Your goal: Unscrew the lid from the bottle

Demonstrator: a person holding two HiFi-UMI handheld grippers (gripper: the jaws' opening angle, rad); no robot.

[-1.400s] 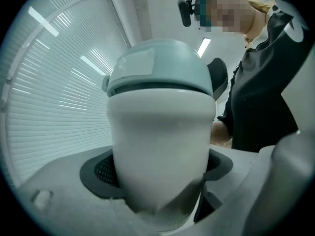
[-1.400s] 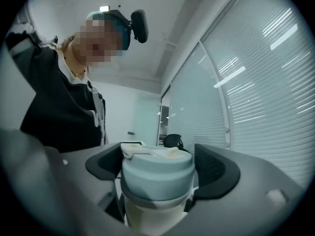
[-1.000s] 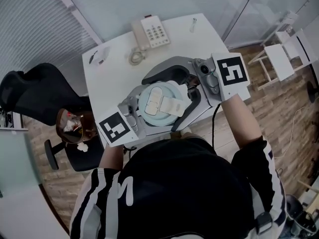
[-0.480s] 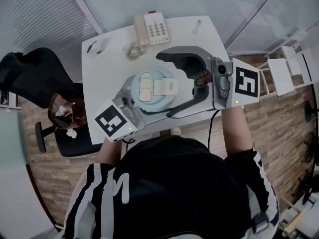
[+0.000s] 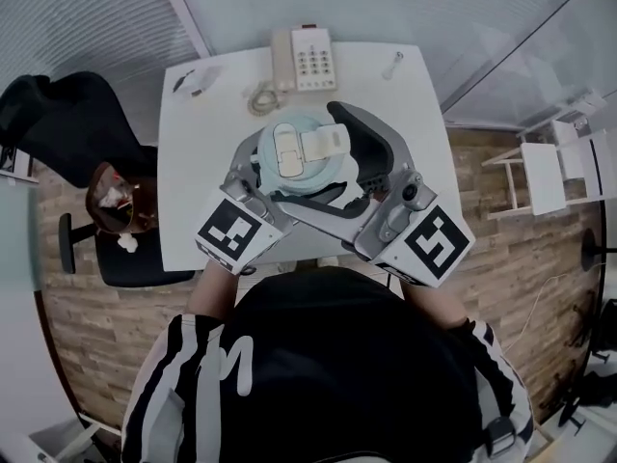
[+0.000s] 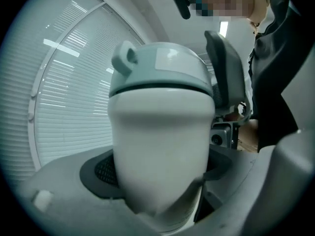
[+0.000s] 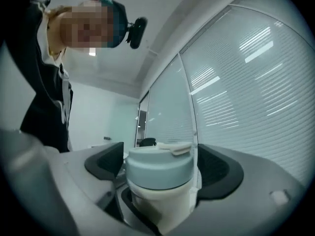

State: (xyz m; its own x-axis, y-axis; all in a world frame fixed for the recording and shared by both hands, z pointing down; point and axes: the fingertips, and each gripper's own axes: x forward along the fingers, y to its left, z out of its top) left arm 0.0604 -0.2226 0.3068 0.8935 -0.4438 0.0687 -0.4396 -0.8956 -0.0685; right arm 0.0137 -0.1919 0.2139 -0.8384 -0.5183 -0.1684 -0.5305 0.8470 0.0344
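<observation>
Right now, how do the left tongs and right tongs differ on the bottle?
Height: the left tongs sit on the white bottle body; the right tongs sit at the pale blue lid.
Grip: the left tongs are closed on the bottle body; the right tongs flank the lid closely, contact unclear.
Side: in the head view the left tongs come in from the person's left, the right tongs from the right.
Shared: each has its part centred in the tongs.

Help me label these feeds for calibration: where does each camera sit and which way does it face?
Head view: on the head, facing steeply down at the table; shows torso, left gripper, right gripper.
Left gripper view: along its jaws, upward; bottle clamped; torso at right.
Right gripper view: along its jaws, upward; lid between them; torso at left.
All share the lid.
</observation>
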